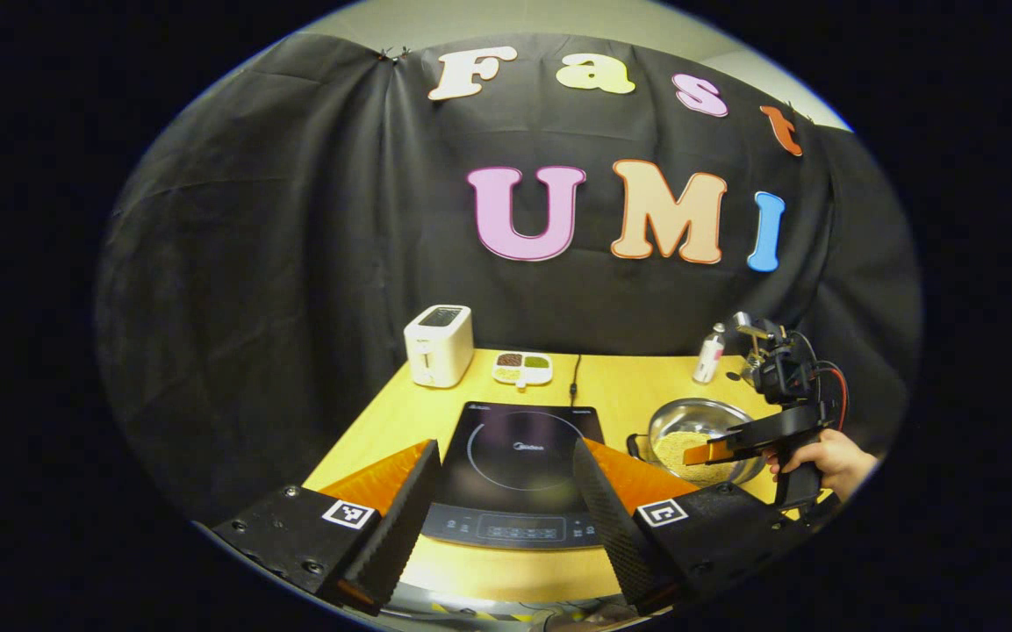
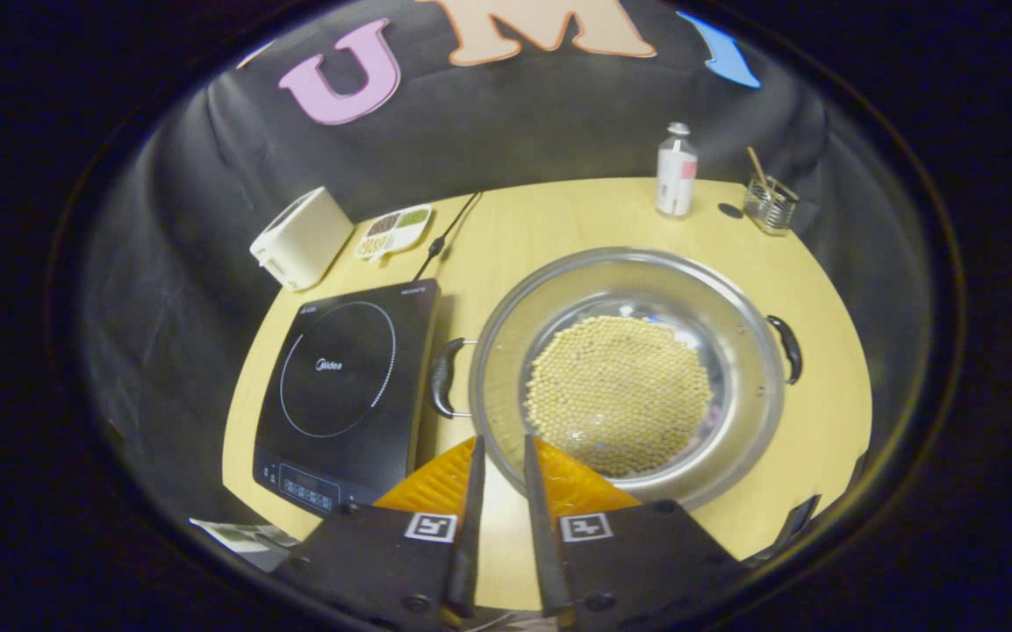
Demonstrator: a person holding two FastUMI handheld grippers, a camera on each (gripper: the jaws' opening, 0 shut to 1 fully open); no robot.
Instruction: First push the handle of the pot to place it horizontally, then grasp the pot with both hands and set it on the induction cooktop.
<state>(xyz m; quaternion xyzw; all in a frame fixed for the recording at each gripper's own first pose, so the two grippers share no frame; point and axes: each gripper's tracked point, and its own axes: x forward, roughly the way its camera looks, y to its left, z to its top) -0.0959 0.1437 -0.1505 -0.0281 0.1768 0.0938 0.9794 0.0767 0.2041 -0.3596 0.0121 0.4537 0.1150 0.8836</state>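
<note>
A steel pot (image 2: 628, 290) holding pale beans (image 2: 618, 395) stands on the yellow table, just right of the black induction cooktop (image 2: 343, 382). One black handle (image 2: 441, 377) points toward the cooktop, and the other handle (image 2: 788, 348) sticks out on the far side. My right gripper (image 2: 502, 441) hovers over the pot's near rim, fingers drawn together with a thin slit and nothing between them. In the left gripper view, my left gripper (image 1: 506, 448) is open wide in front of the cooktop (image 1: 523, 456). The pot (image 1: 700, 421) and the right gripper (image 1: 716, 452), held by a hand (image 1: 830, 461), sit to its right.
A white toaster (image 2: 299, 239) and a small divided dish (image 2: 393, 230) stand behind the cooktop, with the cooktop's cable (image 2: 446, 233) beside them. At the table's back right stand a bottle (image 2: 676, 171) and a glass with sticks (image 2: 769, 202).
</note>
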